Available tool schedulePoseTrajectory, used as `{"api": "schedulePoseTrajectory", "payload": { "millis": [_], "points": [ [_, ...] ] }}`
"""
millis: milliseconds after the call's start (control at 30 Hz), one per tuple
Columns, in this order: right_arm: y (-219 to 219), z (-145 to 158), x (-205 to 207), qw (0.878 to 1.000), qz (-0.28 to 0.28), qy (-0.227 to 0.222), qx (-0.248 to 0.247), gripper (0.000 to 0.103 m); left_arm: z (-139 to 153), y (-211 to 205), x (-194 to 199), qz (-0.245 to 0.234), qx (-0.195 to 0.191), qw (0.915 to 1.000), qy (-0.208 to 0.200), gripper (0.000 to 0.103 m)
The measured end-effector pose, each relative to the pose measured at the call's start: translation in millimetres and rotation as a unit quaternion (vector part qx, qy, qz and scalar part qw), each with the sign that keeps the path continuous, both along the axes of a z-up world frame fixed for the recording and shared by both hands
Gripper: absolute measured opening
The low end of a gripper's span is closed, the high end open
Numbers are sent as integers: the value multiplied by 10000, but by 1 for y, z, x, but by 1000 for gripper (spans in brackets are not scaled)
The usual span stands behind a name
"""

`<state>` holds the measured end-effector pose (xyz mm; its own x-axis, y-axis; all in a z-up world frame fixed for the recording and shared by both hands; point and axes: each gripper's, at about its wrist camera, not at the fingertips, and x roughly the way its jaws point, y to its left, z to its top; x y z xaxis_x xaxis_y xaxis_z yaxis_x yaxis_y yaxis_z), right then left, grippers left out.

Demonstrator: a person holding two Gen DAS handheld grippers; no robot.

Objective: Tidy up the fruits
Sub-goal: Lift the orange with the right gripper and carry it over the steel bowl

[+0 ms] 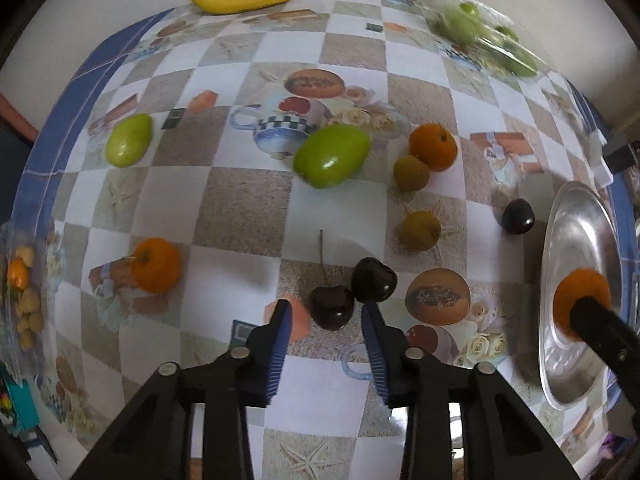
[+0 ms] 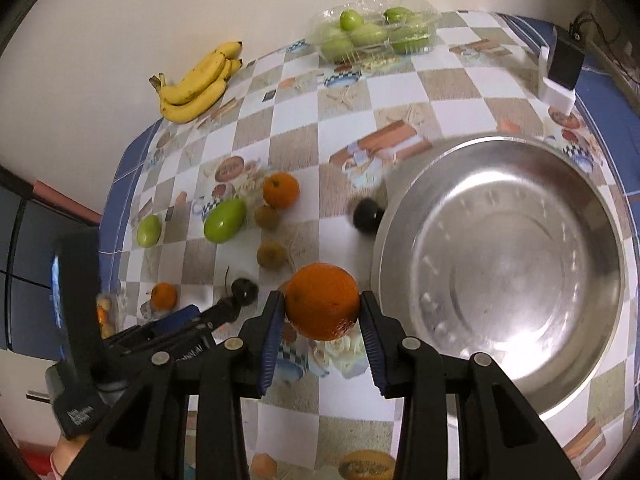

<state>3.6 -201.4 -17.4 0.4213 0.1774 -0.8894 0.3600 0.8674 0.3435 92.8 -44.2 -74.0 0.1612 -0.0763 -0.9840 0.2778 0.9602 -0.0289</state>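
Observation:
In the left wrist view, my left gripper points straight down at two dark cherries lying joined on the checked tablecloth. The nearer cherry sits between the blue pads. The jaws are narrow, and a gap shows on the cherry's left side. My right gripper is shut on an orange, held above the cloth just left of the steel bowl. The same orange shows over the bowl's rim at the right edge of the left wrist view.
Loose on the cloth lie two green mangoes, two oranges, two brownish fruits and a dark fruit by the bowl. Bananas and a clear box of green fruits sit at the back.

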Motion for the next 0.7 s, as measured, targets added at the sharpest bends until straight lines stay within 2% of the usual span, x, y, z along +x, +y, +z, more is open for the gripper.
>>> {"api": "schedulePoseTrajectory", "payload": {
  "millis": [267,300,567,700],
  "points": [
    [4,2,-2,9999,61,-62,61,39,-10,-10,2,-166,198,9997,-19,36],
    [4,1,-2,9999,66,-62,65,39,-11,-10,2,-182,198,9996,-35,33],
    [3,2,-2,10000,15,-65,46,39,-14,-14,7,-221,220,9995,-78,25],
    [3,4,-3,9999,13,-92,48,39,-12,-12,4,-211,201,9995,-73,25]
  ]
}}
